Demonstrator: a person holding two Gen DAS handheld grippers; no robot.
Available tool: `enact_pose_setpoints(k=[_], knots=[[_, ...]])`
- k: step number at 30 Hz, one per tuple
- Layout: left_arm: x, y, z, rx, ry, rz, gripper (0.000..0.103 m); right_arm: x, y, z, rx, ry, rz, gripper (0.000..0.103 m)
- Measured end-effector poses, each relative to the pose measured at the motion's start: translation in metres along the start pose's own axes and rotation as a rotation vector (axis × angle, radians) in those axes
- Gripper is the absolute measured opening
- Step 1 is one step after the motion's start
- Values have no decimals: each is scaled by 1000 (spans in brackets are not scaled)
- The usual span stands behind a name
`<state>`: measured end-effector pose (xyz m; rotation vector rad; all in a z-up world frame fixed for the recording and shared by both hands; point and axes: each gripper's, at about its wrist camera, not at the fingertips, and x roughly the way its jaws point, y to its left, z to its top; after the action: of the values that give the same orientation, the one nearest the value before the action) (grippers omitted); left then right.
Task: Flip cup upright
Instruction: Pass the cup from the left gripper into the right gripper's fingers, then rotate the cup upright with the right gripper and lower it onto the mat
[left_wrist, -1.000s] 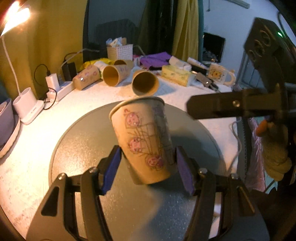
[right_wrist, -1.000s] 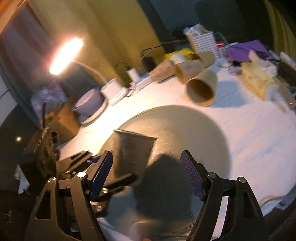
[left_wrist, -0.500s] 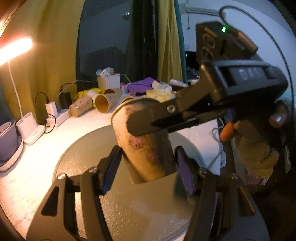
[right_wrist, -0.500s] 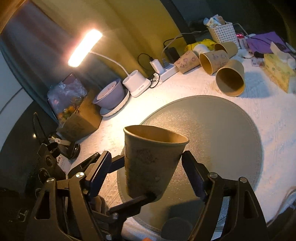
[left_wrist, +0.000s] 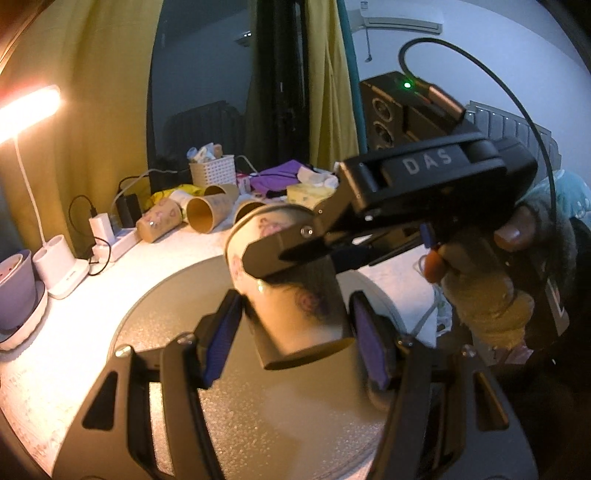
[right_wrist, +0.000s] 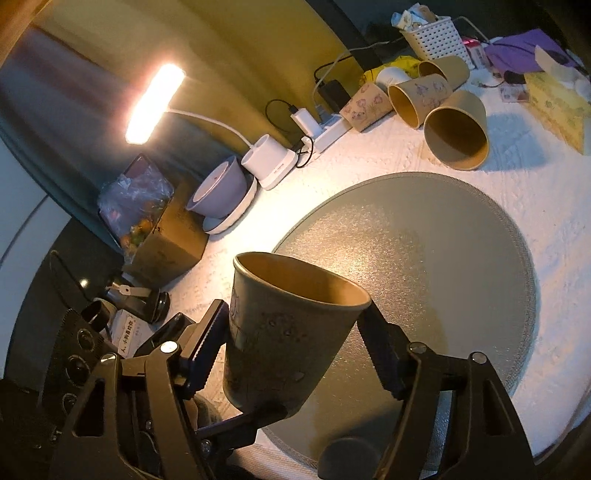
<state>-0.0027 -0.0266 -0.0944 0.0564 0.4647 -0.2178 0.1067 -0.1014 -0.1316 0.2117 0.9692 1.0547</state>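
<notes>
A tan paper cup with pink prints (left_wrist: 295, 310) is held in the air over the round grey mat (left_wrist: 258, 424), mouth up and slightly tilted. My left gripper (left_wrist: 295, 339) is shut on its lower body. My right gripper (right_wrist: 295, 350) has closed around the same cup (right_wrist: 280, 343) from the other side, its fingers (right_wrist: 207, 350) against the cup's upper wall. In the left wrist view the right gripper's finger (left_wrist: 280, 251) crosses in front of the cup's rim.
Several other paper cups (right_wrist: 454, 129) lie on their sides at the back of the white tablecloth. A lit desk lamp (right_wrist: 155, 103), a power strip (right_wrist: 325, 129), a purple bowl (right_wrist: 221, 192), a white basket (right_wrist: 432, 33) and a tissue box (right_wrist: 554, 103) stand around the mat (right_wrist: 424, 258).
The left gripper lifted the cup off the mat and held it higher. The right gripper swung in and closed its jaws on the cup from the opposite side.
</notes>
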Motion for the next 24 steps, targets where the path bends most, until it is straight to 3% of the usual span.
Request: enact_pose_setpoints(k=[5, 8, 13, 19, 24], knots=[[3, 1, 0, -17, 21, 9, 63, 2, 4, 2, -26, -3, -43, 74], [6, 1, -1, -35, 48, -6, 78, 0, 10, 6, -51, -30, -72, 74], [9, 3, -3, -55, 68, -16, 78, -7, 21, 15, -140, -102, -198, 74], [14, 16, -4, -119, 97, -19, 78, -11, 35, 21, -310, -233, -415, 74], [20, 42, -5, -220, 124, 30, 78, -8, 33, 19, -387, -310, -513, 74]])
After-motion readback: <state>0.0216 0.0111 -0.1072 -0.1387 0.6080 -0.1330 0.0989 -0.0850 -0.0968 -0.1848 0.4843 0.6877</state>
